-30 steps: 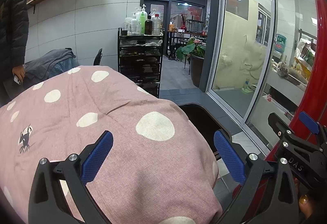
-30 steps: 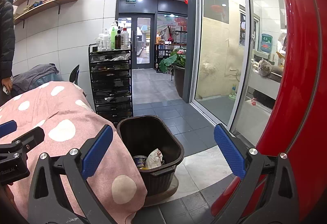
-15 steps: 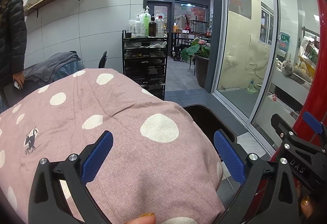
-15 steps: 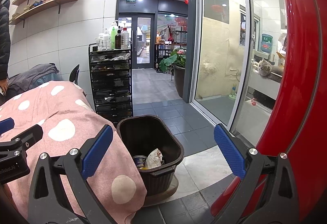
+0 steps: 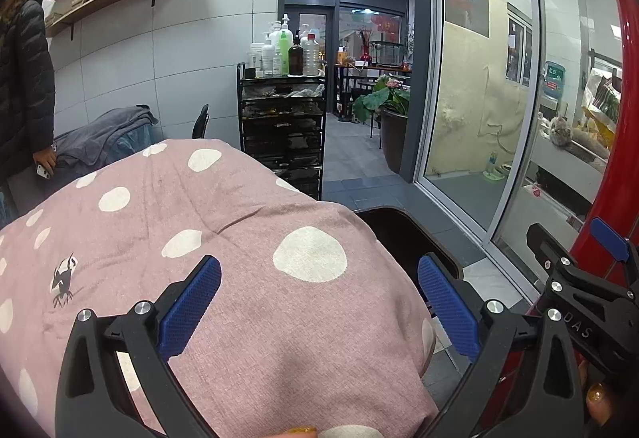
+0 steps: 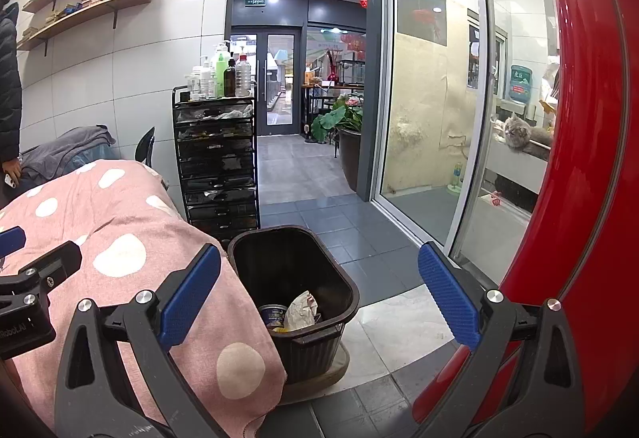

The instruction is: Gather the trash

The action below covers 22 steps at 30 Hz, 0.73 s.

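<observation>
1. Salon-type room with grey floor tiles, glossy white wall tiles, and a black drawer cart [image 6: 217, 162] topped with bottles by the doorway. Pink polka-dot blanket [image 5: 191, 238] covers the surface right in front.

2. What changed over the last second: not much. The left view has crept up and back a little, so more of the blanket shows, and the right view is basically frozen. Looks like a pause after a drop-off, or scanning for the next bit of trash.

3. Left gripper [image 5: 319, 302] is spread wide above the blanket, nothing between the ribbed blue pads. Right gripper [image 6: 319, 290] is released too, empty, hanging over the trash bin [image 6: 339, 278].

4. The bin sits on the floor just beside the blanket's hanging edge. It's dark plastic with a ribbed wall and rounded rectangular rim. Inside are a small can [image 6: 272, 314] and a crumpled wrapper [image 6: 301, 312].

5. Blanket is soft woven fabric, creased. Shiny curved red panel [image 6: 579, 118] on the right.
</observation>
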{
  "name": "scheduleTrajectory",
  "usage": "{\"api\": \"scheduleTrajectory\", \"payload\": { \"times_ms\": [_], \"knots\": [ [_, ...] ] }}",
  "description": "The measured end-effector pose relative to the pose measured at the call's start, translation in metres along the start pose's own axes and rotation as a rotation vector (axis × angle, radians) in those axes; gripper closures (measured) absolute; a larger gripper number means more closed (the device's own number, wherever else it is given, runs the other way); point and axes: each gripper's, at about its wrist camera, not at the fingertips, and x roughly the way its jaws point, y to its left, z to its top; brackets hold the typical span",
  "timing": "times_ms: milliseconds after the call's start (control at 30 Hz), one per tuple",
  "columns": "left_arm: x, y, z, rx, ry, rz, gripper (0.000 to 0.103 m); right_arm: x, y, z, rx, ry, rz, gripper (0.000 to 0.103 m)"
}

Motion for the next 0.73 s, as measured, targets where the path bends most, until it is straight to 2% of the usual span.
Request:
{"api": "scheduleTrajectory", "payload": {
  "times_ms": [300,400,600,733],
  "knots": [
    [-0.003,0.005,0.003,-0.023,0.0,-0.018,0.006,0.001,-0.003,0.0,0.0,0.001,0.003,0.005],
    [-0.008,0.012,0.003,-0.059,-0.008,-0.031,0.006,0.001,0.0,0.001,-0.011,-0.002,0.008,0.005],
    [-0.008,0.032,0.004,-0.072,0.013,0.051,0.006,0.002,0.01,0.001,-0.028,0.005,0.037,0.005],
    [-0.014,0.054,0.005,-0.089,0.0,0.124,0.006,0.005,0.024,0.005,-0.061,0.021,0.082,0.005]
  ]
}}
